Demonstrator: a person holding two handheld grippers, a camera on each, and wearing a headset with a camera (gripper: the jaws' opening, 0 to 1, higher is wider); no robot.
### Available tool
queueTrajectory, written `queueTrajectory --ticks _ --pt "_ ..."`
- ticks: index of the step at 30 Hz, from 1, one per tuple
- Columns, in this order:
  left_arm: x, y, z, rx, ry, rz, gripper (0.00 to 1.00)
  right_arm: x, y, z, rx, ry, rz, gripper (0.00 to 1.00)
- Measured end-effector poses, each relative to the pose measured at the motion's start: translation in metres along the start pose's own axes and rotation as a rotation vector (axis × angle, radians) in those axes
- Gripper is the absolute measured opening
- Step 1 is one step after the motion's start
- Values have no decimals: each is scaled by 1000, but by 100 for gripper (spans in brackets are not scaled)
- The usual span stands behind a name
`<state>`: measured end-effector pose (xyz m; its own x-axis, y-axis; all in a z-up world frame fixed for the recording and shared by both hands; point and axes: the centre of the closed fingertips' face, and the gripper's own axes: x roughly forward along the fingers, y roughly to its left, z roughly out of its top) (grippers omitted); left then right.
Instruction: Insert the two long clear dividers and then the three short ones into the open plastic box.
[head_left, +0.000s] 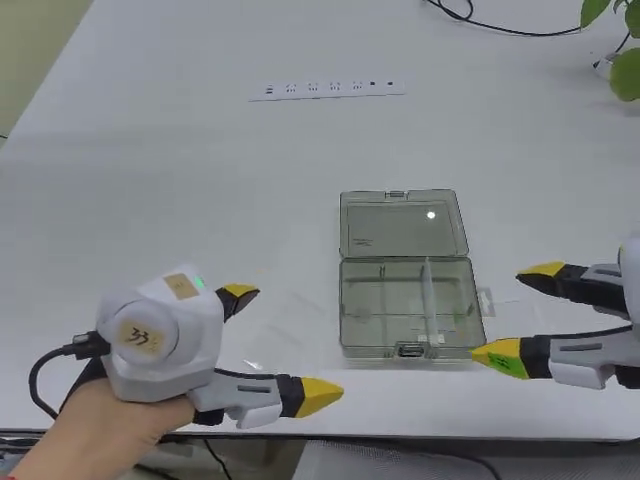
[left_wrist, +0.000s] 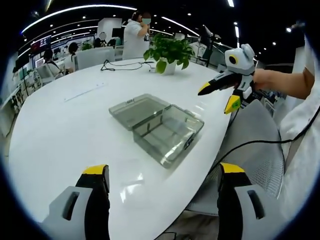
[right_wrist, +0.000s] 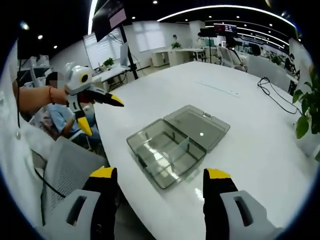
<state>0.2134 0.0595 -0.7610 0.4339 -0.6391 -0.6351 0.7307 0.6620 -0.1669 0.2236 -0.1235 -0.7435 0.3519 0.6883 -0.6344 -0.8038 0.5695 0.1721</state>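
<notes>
The open plastic box sits on the white table close to the near edge, its lid folded flat toward the far side. One clear divider stands upright inside the box, right of centre, running near to far. Left of the box, faint clear pieces lie flat on the table (their outlines are too pale to count or to tell long from short).

The left gripper, held in a hand, hovers at the near left with its yellow-tipped jaws spread wide and nothing between them; the clear pieces lie just ahead of the jaws in the left gripper view. The right gripper hangs just right of the box, its jaws also wide apart and empty, pointing left toward the box's right wall.

A power strip lies well beyond the box, and a plant stands at the far right.
</notes>
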Motion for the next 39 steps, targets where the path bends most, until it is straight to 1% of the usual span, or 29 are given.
queueTrajectory --ticks 2,3,5,6,7,8,10,12,13,14,15,17,19,20,21,22,23,25,27,29,31,35,36,37,39 --pt "2 3 -4 -5 16 7 89 -2 0 -3 -10 -11 2 72" --pt "3 6 -10 -16 51 20 88 -5 -3 -8 -12 -14 6 73" --pt "6 10 -15 -19 75 31 86 -8 -3 -13 -19 -17 11 75" --pt "6 13 -20 -42 101 44 85 -8 -3 -14 -20 -17 11 76" --pt "8 16 -23 -60 114 51 85 -9 -3 -15 -21 -20 13 77" --pt "10 18 -24 -62 112 53 83 -10 -3 -16 -22 -22 14 77" --pt "12 23 -33 -93 156 70 79 -12 -3 -18 -23 -27 14 78" --pt "16 27 -36 -66 177 81 75 -14 -3 -20 -21 -29 12 78" --pt "17 28 -39 -61 198 88 73 -14 -3 -20 -21 -32 10 78" --pt "19 30 -44 -64 229 97 71 -15 -4 -21 -19 -33 7 78" --pt "21 31 -46 -66 236 98 70 -15 -3 -22 -18 -35 6 78" --pt "25 35 -51 -93 268 114 68 -16 -4 -22 -14 -42 4 78" --pt "28 37 -56 -129 298 124 66 -17 -4 -22 -12 -47 1 78" --pt "29 38 -58 -131 307 126 65 -17 -4 -22 -10 -50 0 78" --pt "32 38 -59 -118 313 127 64 -17 -4 -23 -7 -54 -1 78" --pt "32 39 -62 -110 330 132 61 -17 -4 -23 -6 -55 -1 78" --pt "33 40 -66 -107 355 135 59 -18 -4 -23 -4 -60 -1 78" --pt "35 41 -69 -120 365 140 56 -18 -4 -24 -2 -60 -3 78" --pt "35 44 -72 -113 387 156 55 -19 -5 -24 0 -63 -6 78" --pt "36 47 -74 -105 398 173 54 -19 -5 -24 7 -69 -8 77" --pt "37 48 -76 -107 411 176 51 -20 -5 -23 8 -76 -10 77" --pt "39 49 -80 -82 442 188 48 -21 -6 -21 15 -88 -13 77" --pt "39 51 -78 -61 438 200 46 -21 -6 -20 18 -92 -14 77" --pt "38 51 -79 -66 446 203 45 -22 -6 -19 19 -96 -16 77" --pt "38 53 -80 -44 462 214 43 -22 -6 -18 21 -100 -18 77"
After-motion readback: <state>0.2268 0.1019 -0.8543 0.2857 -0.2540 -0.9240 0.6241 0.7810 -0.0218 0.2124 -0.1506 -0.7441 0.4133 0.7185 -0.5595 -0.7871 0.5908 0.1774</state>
